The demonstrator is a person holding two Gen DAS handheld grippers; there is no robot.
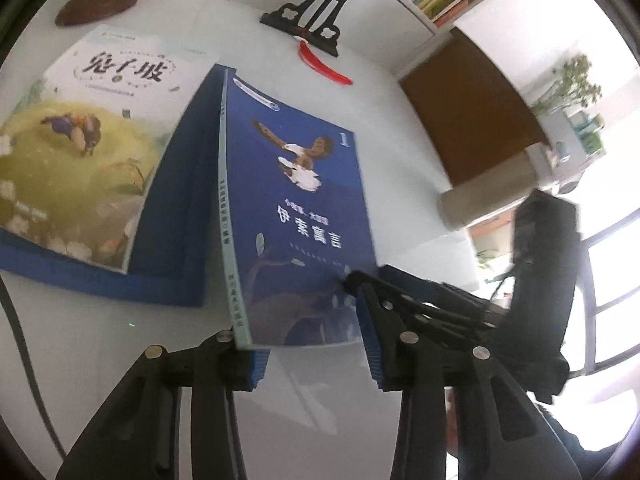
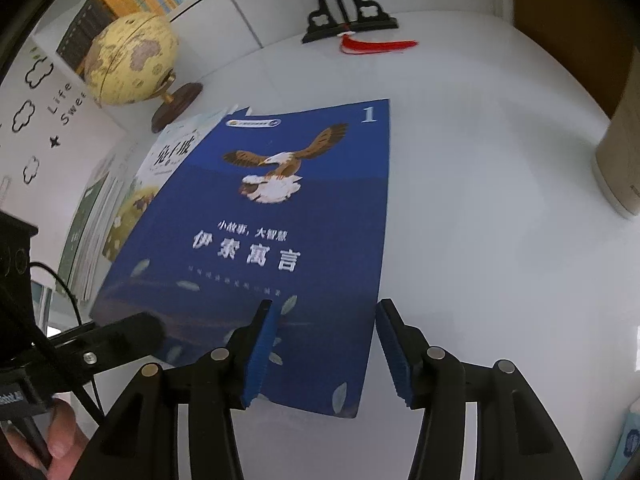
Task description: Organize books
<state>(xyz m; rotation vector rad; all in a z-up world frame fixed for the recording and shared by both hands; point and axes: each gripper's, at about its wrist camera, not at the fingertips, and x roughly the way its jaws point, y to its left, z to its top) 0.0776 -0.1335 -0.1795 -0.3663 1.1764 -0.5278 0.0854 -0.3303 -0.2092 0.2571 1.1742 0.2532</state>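
Blue book [image 2: 280, 216] edge — bare table [image 2: 500, 220] beside

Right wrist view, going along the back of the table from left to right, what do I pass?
Globe → black stand → red tassel → beige container at the right edge.

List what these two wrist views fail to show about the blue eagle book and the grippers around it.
- Blue eagle book: its underside and what supports its raised side, hidden by its own cover in both views.
- Left gripper: whether its pads press the book's corner; the book covers the contact.
- Small print under the title: blurred, unreadable.
- Green book: lower edge cut off by the left wrist frame.
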